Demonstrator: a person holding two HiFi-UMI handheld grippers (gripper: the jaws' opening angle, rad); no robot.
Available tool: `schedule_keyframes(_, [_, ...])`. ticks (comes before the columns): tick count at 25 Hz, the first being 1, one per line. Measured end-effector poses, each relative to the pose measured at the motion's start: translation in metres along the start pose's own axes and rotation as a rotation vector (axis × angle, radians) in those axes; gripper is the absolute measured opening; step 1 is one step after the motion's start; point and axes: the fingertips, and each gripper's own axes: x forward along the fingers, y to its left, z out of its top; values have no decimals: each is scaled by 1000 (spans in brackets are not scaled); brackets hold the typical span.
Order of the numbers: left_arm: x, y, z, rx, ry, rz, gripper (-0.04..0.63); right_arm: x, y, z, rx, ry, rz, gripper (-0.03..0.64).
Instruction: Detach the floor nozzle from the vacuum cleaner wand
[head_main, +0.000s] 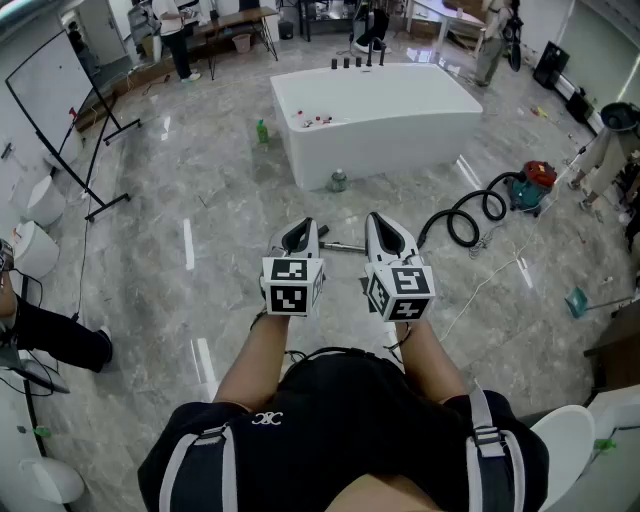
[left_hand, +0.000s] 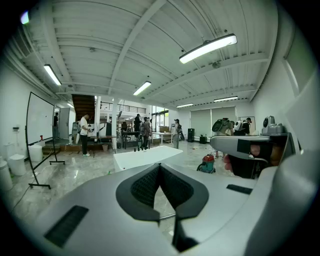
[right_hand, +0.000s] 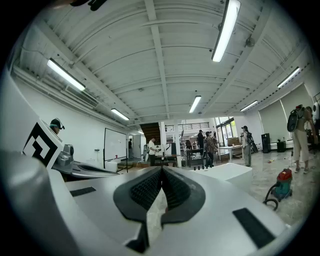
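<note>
I hold both grippers side by side at waist height over the marble floor. My left gripper is shut with nothing between its pads. My right gripper is shut and empty too. A thin metal wand lies on the floor and shows in the gap between the two grippers; the left gripper view catches a short piece of it. A black hose loops from there to the red and teal vacuum canister. No floor nozzle shows; the grippers hide the wand's ends.
A big white block stands ahead, with a green bottle and a jar on the floor beside it. A whiteboard on a stand is at the left. A white cable and a teal tool lie at the right. People stand at the far tables.
</note>
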Motion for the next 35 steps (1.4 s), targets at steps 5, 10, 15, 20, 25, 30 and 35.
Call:
schedule_keyframes(5, [-4, 16, -6, 9, 15, -5, -2, 8, 12, -4, 7, 12, -18, 5])
schedule_keyframes(10, [-10, 34, -7, -4, 2, -11, -2, 16, 30, -6, -9, 23, -27, 6])
schedule_keyframes(15, [-14, 51, -23, 35, 3, 4, -1, 21, 46, -16, 11, 33, -54, 5])
schedule_keyframes(20, [-18, 61, -33, -13, 8, -27, 0, 30, 54, -24, -4, 33, -62, 5])
schedule_keyframes(25, [-21, 84, -24, -22, -2, 15, -1, 48, 62, -10, 12, -5, -62, 6])
schedule_keyframes(30, [4, 88, -13, -31, -9, 12, 0, 79, 47, -12, 24, 3, -43, 5])
schedule_keyframes(35, [51, 79, 11, -7, -26, 10, -2, 117, 15, -4, 37, -30, 10, 5])
